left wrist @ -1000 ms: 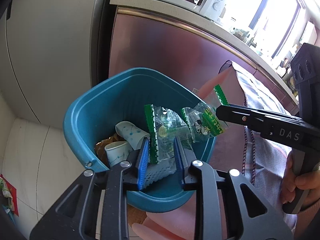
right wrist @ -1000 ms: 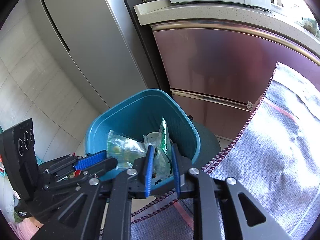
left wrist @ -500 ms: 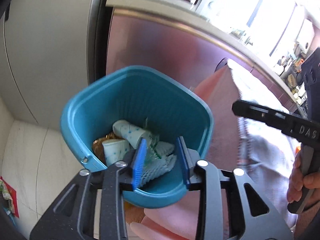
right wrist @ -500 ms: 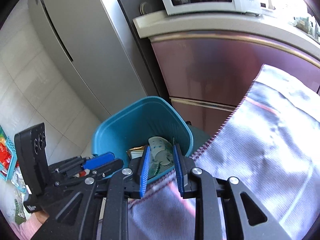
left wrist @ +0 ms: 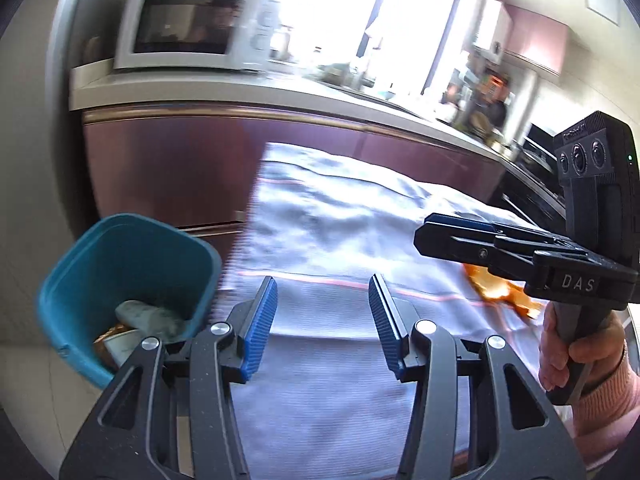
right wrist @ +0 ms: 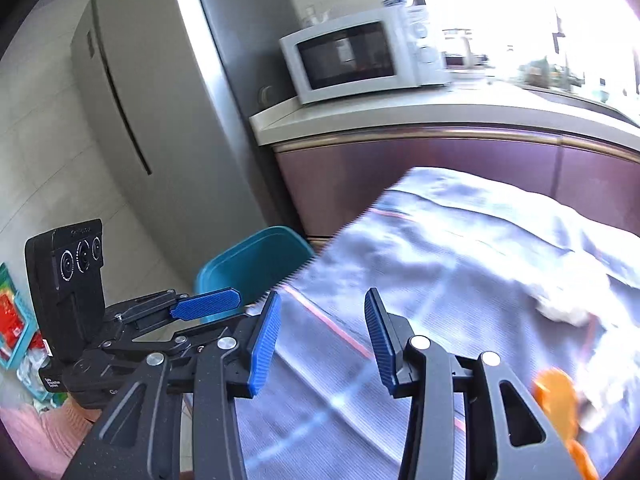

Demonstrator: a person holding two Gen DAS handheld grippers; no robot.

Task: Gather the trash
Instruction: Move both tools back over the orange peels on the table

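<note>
My left gripper [left wrist: 323, 320] hovers over the grey cloth-covered table [left wrist: 340, 380], its jaws opening with nothing between them. The teal trash bin [left wrist: 120, 264] stands low at the left beside the table edge and holds paper cups and wrappers. My right gripper [right wrist: 323, 340] is also opening and empty above the cloth. Orange peel [right wrist: 556, 396] lies on the cloth to the right, and the peel [left wrist: 496, 288] shows partly behind the right gripper [left wrist: 430, 236]. A white crumpled scrap [right wrist: 568, 312] lies further back. The left gripper [right wrist: 196, 312] appears beside the bin [right wrist: 256, 264].
A white microwave [right wrist: 360, 56] sits on the counter [right wrist: 440, 120] above maroon cabinets [left wrist: 168, 168]. A tall grey fridge [right wrist: 152, 112] stands left of them. Red packets in a teal basket [right wrist: 12, 332] lie on the floor at far left. A hand in a pink sleeve [left wrist: 580, 360] holds the right gripper.
Both grippers let their green wrappers drop into the bin, then rose and swung right from over the bin to above the cloth. Both jaws have widened.
</note>
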